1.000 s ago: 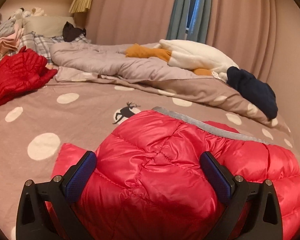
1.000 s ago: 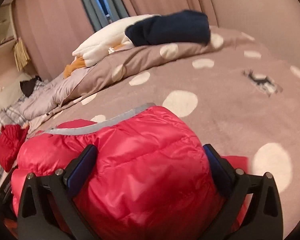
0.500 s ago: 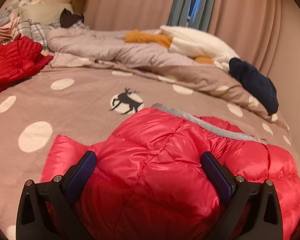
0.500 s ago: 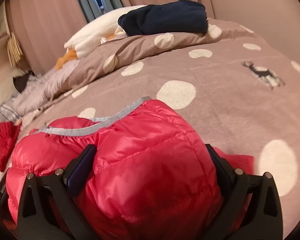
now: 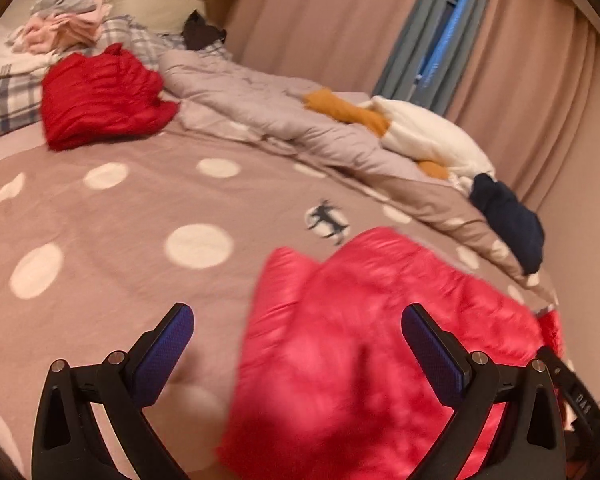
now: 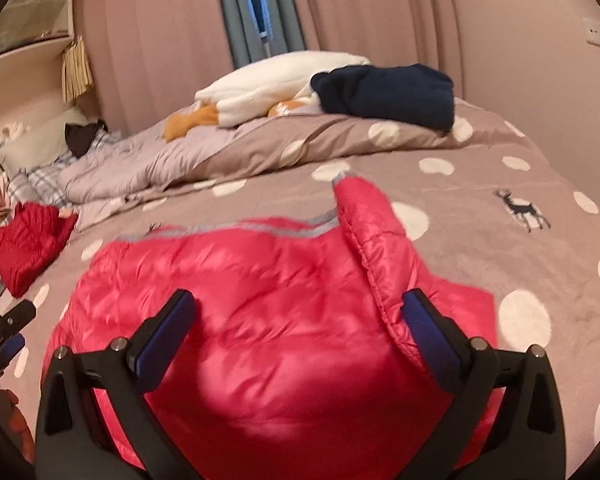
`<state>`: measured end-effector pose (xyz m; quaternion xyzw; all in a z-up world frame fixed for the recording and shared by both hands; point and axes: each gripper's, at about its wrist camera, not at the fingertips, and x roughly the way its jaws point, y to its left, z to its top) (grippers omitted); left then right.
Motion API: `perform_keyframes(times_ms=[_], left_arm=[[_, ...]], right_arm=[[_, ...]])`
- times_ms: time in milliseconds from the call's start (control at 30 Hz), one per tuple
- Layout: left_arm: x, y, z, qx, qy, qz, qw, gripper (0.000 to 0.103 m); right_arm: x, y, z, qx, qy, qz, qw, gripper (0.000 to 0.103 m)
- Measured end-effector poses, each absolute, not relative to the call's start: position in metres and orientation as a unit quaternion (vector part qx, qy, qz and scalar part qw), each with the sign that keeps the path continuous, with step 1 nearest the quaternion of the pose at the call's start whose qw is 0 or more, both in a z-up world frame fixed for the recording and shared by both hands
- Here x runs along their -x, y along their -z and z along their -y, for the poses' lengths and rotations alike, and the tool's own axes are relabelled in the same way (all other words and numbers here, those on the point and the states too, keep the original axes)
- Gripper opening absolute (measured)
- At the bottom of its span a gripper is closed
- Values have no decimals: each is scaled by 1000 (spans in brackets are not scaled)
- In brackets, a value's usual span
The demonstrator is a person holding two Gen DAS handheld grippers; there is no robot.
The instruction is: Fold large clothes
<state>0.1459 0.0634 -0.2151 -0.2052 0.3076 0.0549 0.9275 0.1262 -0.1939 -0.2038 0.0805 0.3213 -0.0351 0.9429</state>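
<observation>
A bright pink-red puffer jacket [image 5: 380, 340] with a grey-trimmed edge lies bunched on the dotted brown bedspread [image 5: 100, 240]. My left gripper [image 5: 300, 344] hovers open over its left edge. The left finger is above bare bedspread and the right finger above the jacket. In the right wrist view the jacket [image 6: 260, 280] fills the foreground and my right gripper [image 6: 298, 328] is open just above it, holding nothing. One padded flap [image 6: 364, 220] stands up near the right finger. The other gripper shows at the frame edge in each view.
A folded red jacket [image 5: 100, 96] sits at the far left near plaid pillows and a clothes pile [image 5: 60, 28]. A rumpled grey duvet [image 5: 280, 120], a white fleece [image 5: 428, 140] and a navy garment [image 5: 508, 220] line the far side along the curtains.
Both grippers have drawn back and up from the jacket. The left one swung left, so its left finger is now over bare bedspread. The jacket looks flatter, with a flap raised on the right.
</observation>
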Motion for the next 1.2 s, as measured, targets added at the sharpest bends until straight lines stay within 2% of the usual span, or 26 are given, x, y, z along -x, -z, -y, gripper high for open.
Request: perform_keyframes(times_ms=[233,400,533,667,833,1000,1200], left_arm=[[-138,250,-88,255,-53,-353,899,103],[-137,269,-82,250,-33,-365,896,103],[-129,278,-86,292,9,-363,885,103],[-123,282,-89,332,68,-355,871,103],[-137,285,-62,280,125,-368,878,103],[-172,289,-44,349,200,-372,837,103],[-185,287,-25,318,164,-373,856,103]], right_arm=[[-109,164,188,1,88,-272,958,103],[-101,146,183,-13,44,-256,966,103],[-124,179,171,-23,36,-311,949,103],[-153,239,176,-23,59,-403,913,103],[-164,258,171,11,73,-398,914,103],[-166,270,163,46,86,-388,917,103],[-166,276,165,53,95,-388,915,103]])
